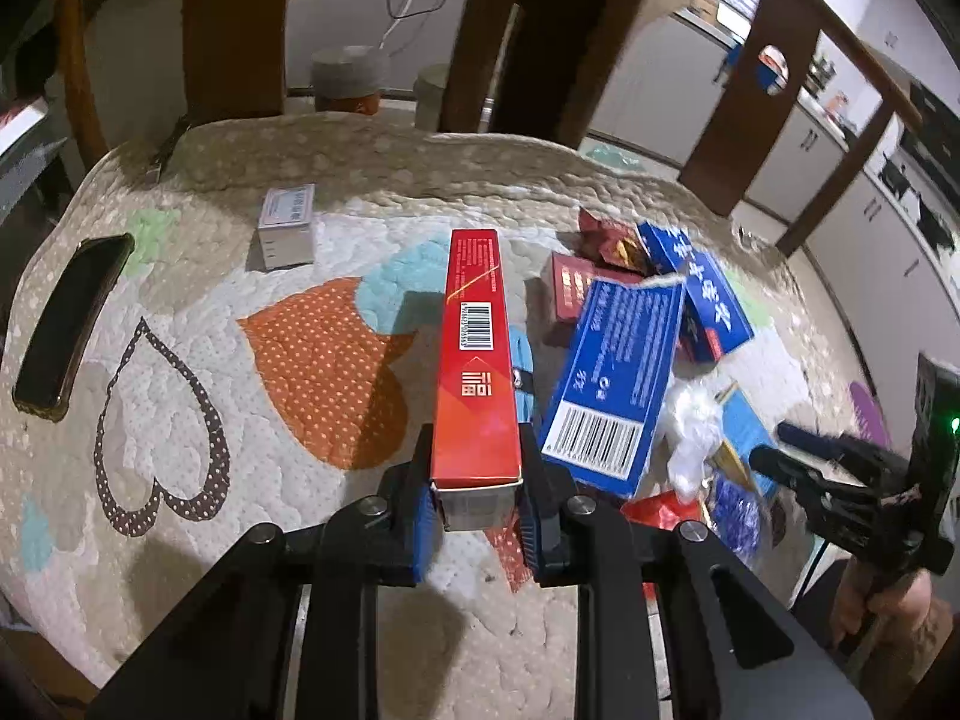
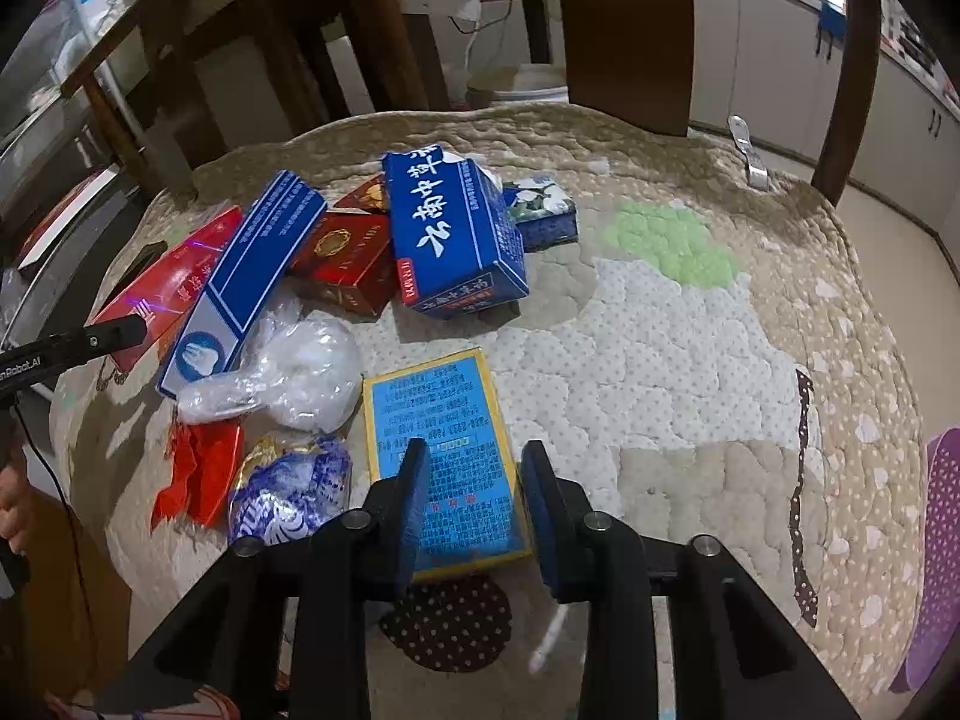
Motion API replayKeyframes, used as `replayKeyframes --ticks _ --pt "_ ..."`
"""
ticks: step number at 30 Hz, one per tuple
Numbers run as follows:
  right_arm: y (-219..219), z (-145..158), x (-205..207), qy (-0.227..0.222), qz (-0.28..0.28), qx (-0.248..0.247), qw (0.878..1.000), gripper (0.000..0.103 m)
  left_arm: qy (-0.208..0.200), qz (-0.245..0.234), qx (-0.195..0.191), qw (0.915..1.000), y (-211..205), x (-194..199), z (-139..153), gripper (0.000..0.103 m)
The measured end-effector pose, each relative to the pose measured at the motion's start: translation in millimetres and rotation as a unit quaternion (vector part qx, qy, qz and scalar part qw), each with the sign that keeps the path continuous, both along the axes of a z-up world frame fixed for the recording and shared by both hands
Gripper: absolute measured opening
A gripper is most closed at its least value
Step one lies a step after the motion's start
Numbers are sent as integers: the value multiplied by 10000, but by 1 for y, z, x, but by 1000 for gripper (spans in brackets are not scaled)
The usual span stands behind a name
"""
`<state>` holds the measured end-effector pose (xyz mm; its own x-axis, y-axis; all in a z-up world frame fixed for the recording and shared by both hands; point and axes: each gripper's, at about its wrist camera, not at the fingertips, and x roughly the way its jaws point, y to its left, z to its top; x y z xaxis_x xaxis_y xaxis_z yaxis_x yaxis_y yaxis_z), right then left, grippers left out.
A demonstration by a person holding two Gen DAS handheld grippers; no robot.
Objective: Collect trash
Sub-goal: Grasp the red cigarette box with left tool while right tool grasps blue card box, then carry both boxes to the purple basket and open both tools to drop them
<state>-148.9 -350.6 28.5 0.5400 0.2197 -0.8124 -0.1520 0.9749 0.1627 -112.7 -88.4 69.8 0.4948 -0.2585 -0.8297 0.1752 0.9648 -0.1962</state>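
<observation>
My left gripper [image 1: 475, 438] is shut on the near end of a long red carton [image 1: 477, 348], which is lifted and points away over the quilted table cover [image 1: 198, 324]. To its right lies a trash heap: a long blue carton [image 1: 612, 372], a blue box with white characters [image 2: 450, 234], a dark red box [image 2: 348, 258], a clear plastic bag [image 2: 294, 372], a red wrapper [image 2: 198, 474] and a blue-white foil wrapper [image 2: 288, 492]. My right gripper [image 2: 474, 450] hovers open over a flat light-blue box with a yellow rim [image 2: 444, 414], one finger on each side.
A dark phone [image 1: 72, 318] and a small white box [image 1: 288, 228] lie at the left of the cover. A floral blue box [image 2: 543, 204] sits behind the heap. Wooden chair backs [image 1: 234, 30] stand around the far edge. A person's hand [image 1: 876, 606] holds the right gripper.
</observation>
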Motion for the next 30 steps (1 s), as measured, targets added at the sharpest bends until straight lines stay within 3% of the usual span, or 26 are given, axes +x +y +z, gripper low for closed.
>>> replayKeyframes --ticks 2,3,10,14,23,30 --pt "1 -1 -1 -42 2 2 10000 89 31 -7 96 9999 -2 1 -4 23" --pt "2 0 -2 -118 -9 -51 9999 90 66 1 78 9999 -3 1 -7 23" --pt "17 -11 9 43 37 -272 9996 88 302 49 26 9995 -5 11 -21 25" --pt "14 -15 15 101 -105 -320 9994 61 342 188 -36 9992 -3 12 -23 23" --pt "-14 -1 -7 34 -406 136 9991 60 -339 82 11 9994 -5 -21 19 22" --pt "-47 14 -29 -128 -714 425 9965 60 -761 -495 -73 9958 -32 -51 57 22"
